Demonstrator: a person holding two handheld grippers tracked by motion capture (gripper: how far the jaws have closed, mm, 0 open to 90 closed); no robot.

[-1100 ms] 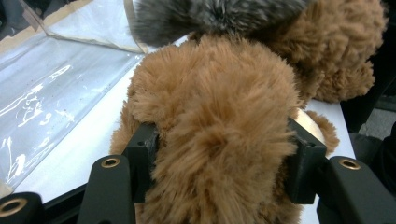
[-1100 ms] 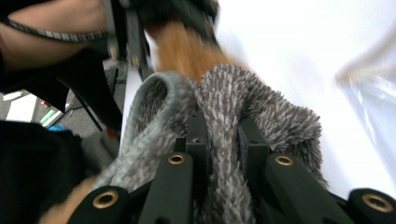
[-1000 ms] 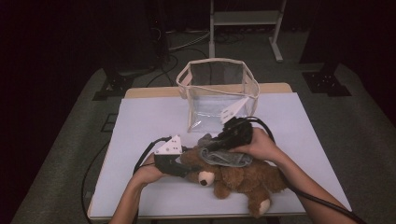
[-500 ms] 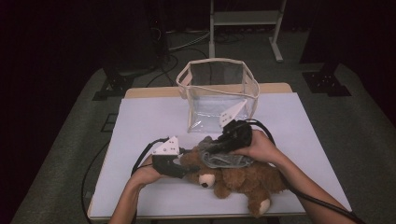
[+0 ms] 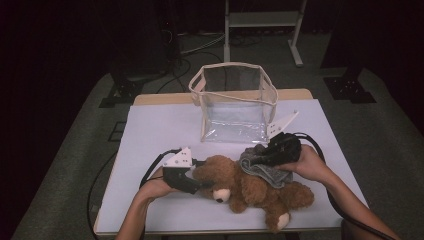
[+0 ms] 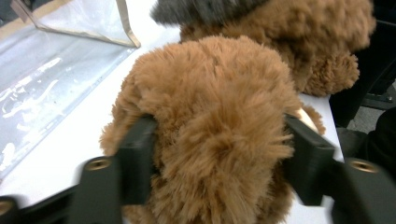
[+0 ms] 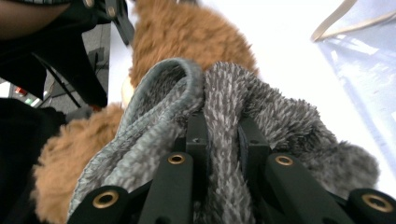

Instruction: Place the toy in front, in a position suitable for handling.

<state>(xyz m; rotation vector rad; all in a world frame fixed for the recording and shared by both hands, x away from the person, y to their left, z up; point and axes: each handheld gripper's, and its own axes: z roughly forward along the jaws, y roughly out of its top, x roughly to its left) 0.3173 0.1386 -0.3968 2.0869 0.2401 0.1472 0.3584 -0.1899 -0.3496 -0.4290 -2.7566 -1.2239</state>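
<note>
A brown teddy bear (image 5: 252, 191) lies on its back on the white table (image 5: 150, 132), head to the left. My left gripper (image 5: 202, 184) has its jaws on both sides of the bear's head (image 6: 215, 93). They have just been opening, and both pads still sit in the fur. A grey knitted garment (image 5: 267, 171) is bunched over the bear's chest. My right gripper (image 5: 253, 161) is shut on a fold of it (image 7: 163, 107), and brown fur (image 7: 187, 32) shows beyond the fold.
A clear plastic bag (image 5: 235, 102) with a beige rim stands open at the back middle of the table. Cables trail from both grippers off the table's sides. Dark stands and a metal frame stand on the floor behind.
My right gripper has moved to the right with the grey garment, drawing it away from the bear's head toward its body. The left hand has stayed at the head.
</note>
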